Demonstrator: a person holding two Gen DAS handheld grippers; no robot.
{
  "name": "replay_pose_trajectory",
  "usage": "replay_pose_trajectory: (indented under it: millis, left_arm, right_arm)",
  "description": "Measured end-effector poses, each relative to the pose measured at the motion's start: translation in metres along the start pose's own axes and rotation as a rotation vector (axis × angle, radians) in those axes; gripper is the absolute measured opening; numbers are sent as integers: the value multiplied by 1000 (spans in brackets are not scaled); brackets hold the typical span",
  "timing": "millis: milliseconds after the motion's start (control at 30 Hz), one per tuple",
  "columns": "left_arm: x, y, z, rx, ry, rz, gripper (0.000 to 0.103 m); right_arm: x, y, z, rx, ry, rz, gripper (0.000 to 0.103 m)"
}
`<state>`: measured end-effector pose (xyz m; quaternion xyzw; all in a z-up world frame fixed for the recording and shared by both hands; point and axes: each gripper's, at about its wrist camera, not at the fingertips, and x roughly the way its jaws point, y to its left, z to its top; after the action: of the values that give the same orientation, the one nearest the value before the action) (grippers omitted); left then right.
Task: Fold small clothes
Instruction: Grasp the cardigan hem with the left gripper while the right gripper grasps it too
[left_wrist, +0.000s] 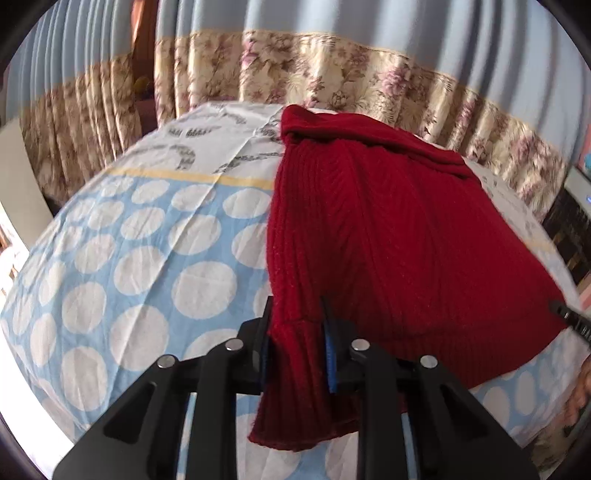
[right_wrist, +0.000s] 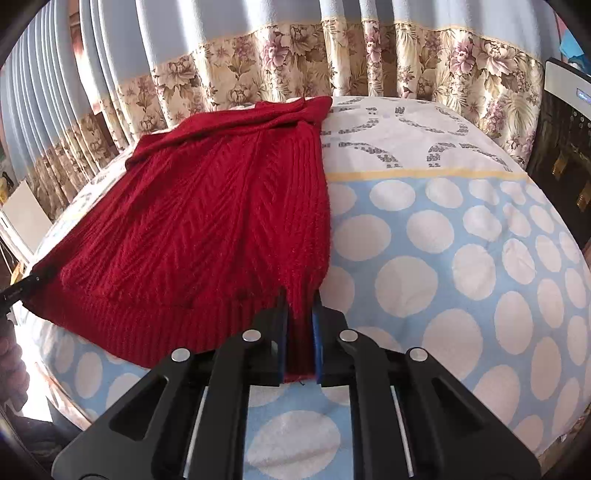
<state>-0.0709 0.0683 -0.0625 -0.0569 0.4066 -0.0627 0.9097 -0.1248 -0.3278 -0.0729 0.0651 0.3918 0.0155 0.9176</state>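
A dark red knitted sweater (left_wrist: 399, 229) lies spread on the polka-dot bed sheet (left_wrist: 122, 266), collar end far, ribbed hem near. My left gripper (left_wrist: 297, 325) is shut on the sweater's near left hem corner, and the cloth hangs down between the fingers. In the right wrist view the sweater (right_wrist: 192, 221) fills the left half. My right gripper (right_wrist: 300, 314) is shut on its near right hem corner. The tip of the other gripper shows at each view's edge, the right one (left_wrist: 570, 317) and the left one (right_wrist: 22, 288).
The sheet (right_wrist: 461, 258) is light blue with white dots near me and white with grey print beyond a yellow stripe. Floral and blue curtains (right_wrist: 280, 55) hang behind the bed. A dark appliance (right_wrist: 561, 140) stands at the right. A white board (left_wrist: 14, 177) leans at the left.
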Motion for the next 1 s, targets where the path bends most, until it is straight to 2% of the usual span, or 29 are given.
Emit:
replay_pose_trajectory:
  millis: [100, 267, 367, 533, 667, 733, 833, 900, 967, 1000]
  left_arm:
    - [-10, 1, 7, 60, -25, 59, 22]
    - [-15, 2, 17, 89, -8, 54, 22]
    - [-19, 0, 29, 100, -27, 51, 22]
    - [-28, 0, 66, 71, -144, 53, 24]
    - [-24, 6, 106, 50, -237, 131, 15]
    - [-17, 15, 128, 25, -236, 117, 9]
    - [-8, 13, 139, 72, -211, 132, 9]
    - [-7, 10, 130, 108, -175, 127, 9]
    - [-8, 8, 106, 119, -120, 104, 10]
    - [-6, 4, 91, 131, -78, 90, 22]
  right_arm:
    - [-12, -3, 5, -18, -15, -4, 10]
    - [-21, -7, 15, -10, -11, 20, 10]
    - [-26, -8, 28, -7, -27, 34, 10]
    - [-31, -6, 66, -11, -88, 61, 10]
    - [-24, -5, 102, -14, -139, 40, 10]
    - [-16, -7, 121, -10, -145, 55, 10]
    - [1, -3, 142, -21, -134, 65, 10]
    - [5, 3, 145, -49, -134, 39, 10]
    - [5, 4, 140, -57, -136, 34, 10]
    - [5, 3, 137, -53, -135, 33, 10]
